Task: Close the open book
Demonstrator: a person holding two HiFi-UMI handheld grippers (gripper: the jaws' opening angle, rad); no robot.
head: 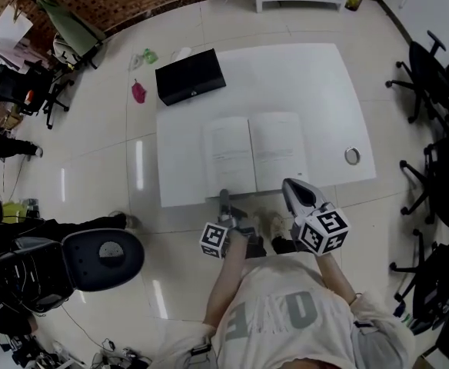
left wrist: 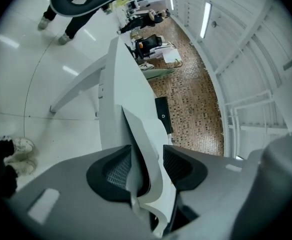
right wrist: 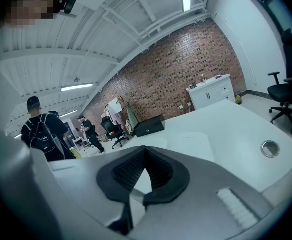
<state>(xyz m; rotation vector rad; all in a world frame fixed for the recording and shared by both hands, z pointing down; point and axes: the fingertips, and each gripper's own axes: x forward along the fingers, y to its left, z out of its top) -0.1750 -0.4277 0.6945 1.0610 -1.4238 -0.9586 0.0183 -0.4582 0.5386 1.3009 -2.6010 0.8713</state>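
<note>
The left claw, pads apart, straddles the near edge of the open book, which lies mid-counter at 12 o'clock. Pinching only loose leaves would likely crease or tear them. The right claw is pressed together, empty.

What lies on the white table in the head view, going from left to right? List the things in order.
On the white table: black box → open book → metal ring.
</note>
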